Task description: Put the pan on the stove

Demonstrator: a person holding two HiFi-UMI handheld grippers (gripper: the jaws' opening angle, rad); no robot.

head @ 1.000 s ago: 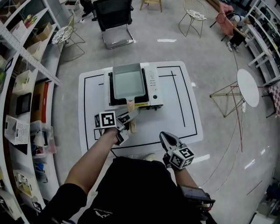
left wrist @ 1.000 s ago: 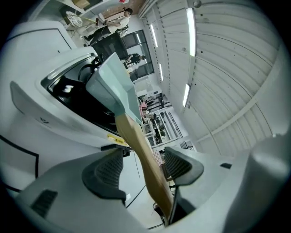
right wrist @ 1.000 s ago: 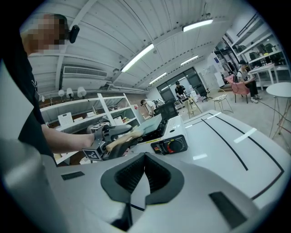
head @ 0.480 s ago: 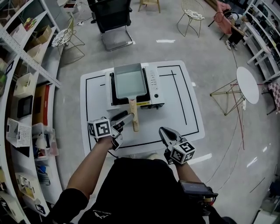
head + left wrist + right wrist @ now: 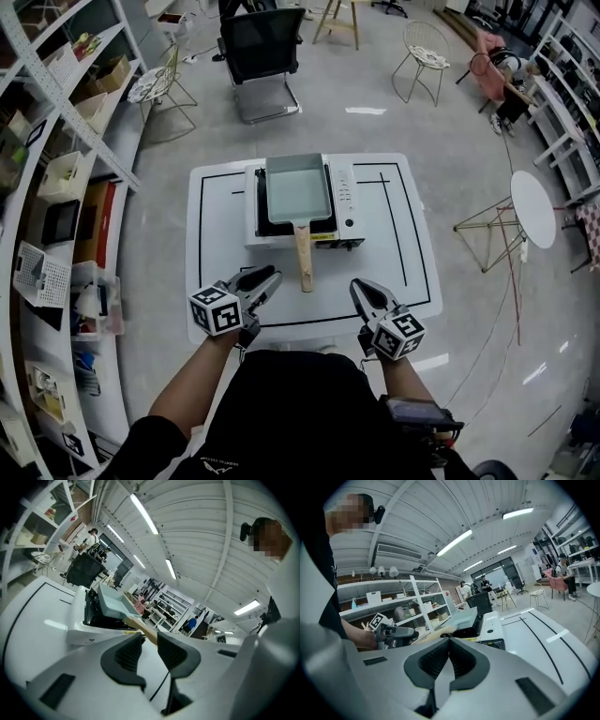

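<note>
Pan point(image 5: 297, 187) sits on the stove point(image 5: 347, 202) and hides its burner. Its wooden handle point(image 5: 303, 267) juts past the stove's near edge over the worktop point(image 5: 403, 262). The left tool point(image 5: 270, 277), near-left of the stove, has just been closing partway. Only its own view shows the gap between its jaws, with nothing in it and the handle beyond. The right tool point(image 5: 357, 286), near-right of the stove, has its jaws together and empty, and its body hides most of the handle in its view.
</note>
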